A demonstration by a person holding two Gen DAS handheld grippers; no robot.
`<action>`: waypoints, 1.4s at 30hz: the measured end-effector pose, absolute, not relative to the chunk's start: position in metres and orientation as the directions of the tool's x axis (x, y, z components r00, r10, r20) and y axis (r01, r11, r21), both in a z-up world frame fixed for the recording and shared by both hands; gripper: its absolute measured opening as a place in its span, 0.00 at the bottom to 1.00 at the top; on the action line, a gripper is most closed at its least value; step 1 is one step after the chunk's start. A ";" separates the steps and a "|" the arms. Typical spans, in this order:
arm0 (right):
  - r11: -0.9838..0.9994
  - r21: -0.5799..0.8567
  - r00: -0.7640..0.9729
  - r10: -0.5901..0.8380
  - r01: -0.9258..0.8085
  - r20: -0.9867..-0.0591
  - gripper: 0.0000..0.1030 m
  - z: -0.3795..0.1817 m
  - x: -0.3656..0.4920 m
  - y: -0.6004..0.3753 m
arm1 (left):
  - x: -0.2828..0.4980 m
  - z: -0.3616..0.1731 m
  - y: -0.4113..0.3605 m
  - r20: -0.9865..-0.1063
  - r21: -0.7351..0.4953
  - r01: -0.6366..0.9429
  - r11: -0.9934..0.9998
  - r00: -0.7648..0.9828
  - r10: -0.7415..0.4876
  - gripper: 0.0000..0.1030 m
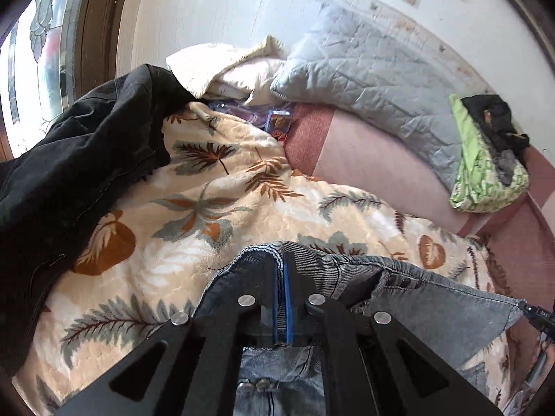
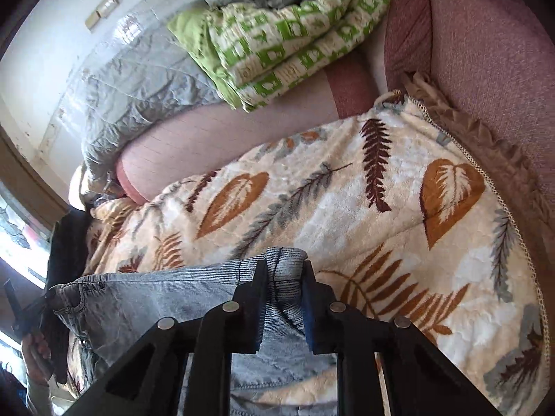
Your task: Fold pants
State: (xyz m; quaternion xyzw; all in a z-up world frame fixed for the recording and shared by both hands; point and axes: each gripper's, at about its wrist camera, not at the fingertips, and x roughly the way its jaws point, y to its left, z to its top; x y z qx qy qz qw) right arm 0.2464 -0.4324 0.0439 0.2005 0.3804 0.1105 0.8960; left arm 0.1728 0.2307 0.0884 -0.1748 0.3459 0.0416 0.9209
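Observation:
Pale blue jeans [image 1: 433,308] hang stretched by the waistband over a cream leaf-print blanket [image 1: 208,208]. My left gripper [image 1: 282,267] is shut on one end of the waistband, with denim pinched tight between its blue pads. In the right wrist view the same jeans [image 2: 156,298] run leftward from my right gripper [image 2: 285,265], which is shut on a thick fold of the waistband. The left gripper [image 2: 31,312] shows at the far left there, with a hand under it. The right gripper's tip [image 1: 536,313] pokes in at the left wrist view's right edge.
A black garment [image 1: 69,159] lies heaped at the left. A grey quilt [image 1: 364,69], cream pillows [image 1: 222,66] and a folded green patterned blanket [image 2: 277,45] with dark clothes on top line the far wall. A pink upholstered edge [image 2: 485,52] bounds the bed on the right.

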 end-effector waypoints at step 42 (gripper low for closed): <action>0.983 0.182 0.601 0.122 0.039 -0.790 0.05 -0.030 0.158 -0.429 | 0.029 -0.043 0.144 -0.845 -0.052 -0.082 0.995 0.534 0.000 0.63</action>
